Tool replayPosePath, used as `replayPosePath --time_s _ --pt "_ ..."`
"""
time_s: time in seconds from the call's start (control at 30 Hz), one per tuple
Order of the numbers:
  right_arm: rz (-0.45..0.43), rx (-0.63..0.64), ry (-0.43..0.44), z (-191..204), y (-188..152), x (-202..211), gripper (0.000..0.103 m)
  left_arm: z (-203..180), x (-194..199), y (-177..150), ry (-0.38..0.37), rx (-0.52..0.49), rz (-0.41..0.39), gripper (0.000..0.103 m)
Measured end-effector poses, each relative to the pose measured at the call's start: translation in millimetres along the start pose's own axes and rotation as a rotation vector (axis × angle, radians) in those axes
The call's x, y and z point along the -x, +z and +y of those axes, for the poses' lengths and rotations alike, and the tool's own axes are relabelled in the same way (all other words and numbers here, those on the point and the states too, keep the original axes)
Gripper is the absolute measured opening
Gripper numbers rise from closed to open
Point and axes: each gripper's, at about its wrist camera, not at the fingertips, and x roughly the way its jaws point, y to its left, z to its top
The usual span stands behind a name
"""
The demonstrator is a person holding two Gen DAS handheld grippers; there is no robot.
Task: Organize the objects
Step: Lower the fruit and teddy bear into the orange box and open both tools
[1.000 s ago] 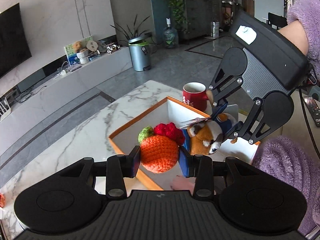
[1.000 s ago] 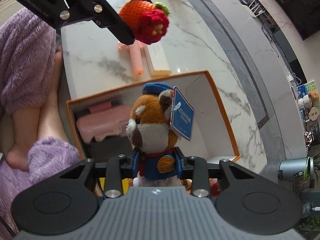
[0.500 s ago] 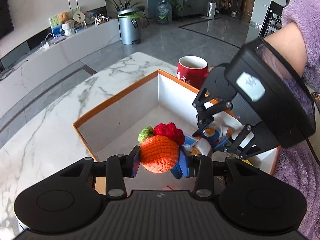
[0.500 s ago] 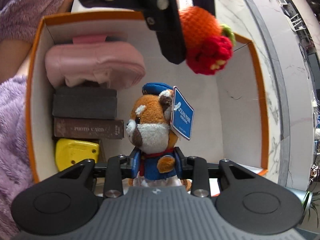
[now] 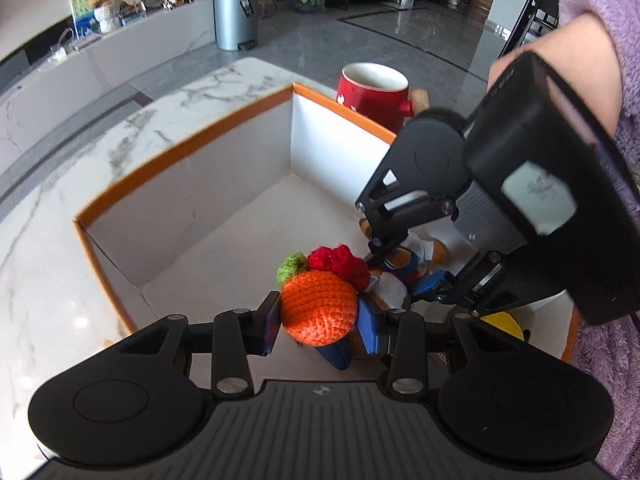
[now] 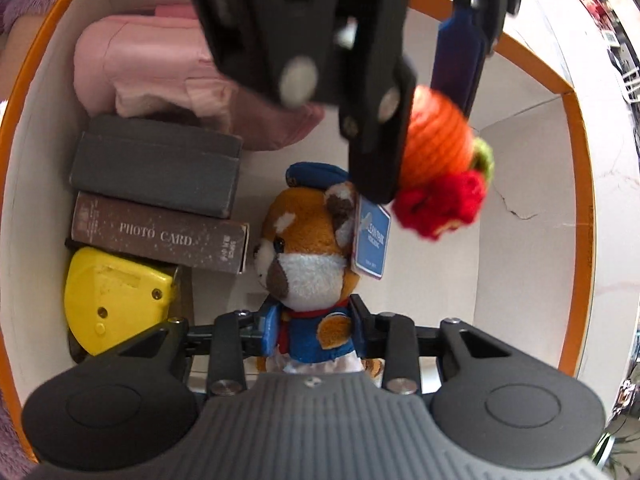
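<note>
Books (image 6: 160,208), pink pouch (image 6: 152,68) beside plush (image 6: 308,248)

- Bright daylight, glossy floor (image 5: 400,40) throws back a lot of glare
- Heavy fisheye bend, dark corners in both views
- Left gripper (image 6: 400,92) close to the right camera is smeared and out of focus
- Soft shadows inside the box (image 5: 192,152)
</note>
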Motion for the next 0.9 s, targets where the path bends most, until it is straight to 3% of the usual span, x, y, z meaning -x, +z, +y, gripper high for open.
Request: replayPosePath --time_s 0.27,0.37,0.5,0.63,0.73,0.9 --pt "-0.008 -0.044 0.019 4 -7 8 0.04 -2 -2 -2 -0.021 0.001 0.024 0.046" --pt "-0.03 -0.076 -0.001 1 -12 23 0.047 -5 0 -1 -0.002 -0.01 0.014 0.046" --pt "-0.071 -0.152 -0.002 -5 -22 48 0.047 -10 2 2 -0.005 -0.027 0.011 0.046" --pt "-0.055 -0.175 -0.011 -2 -29 57 0.042 -15 1 7 0.025 -0.044 0.006 0.046" --pt "-0.041 -0.196 -0.018 2 -33 59 0.033 -15 5 12 0.039 -0.04 -0.017 0.046" --pt "-0.043 -0.219 -0.06 7 -43 71 0.032 -30 16 21 -0.058 -0.067 -0.029 0.046"
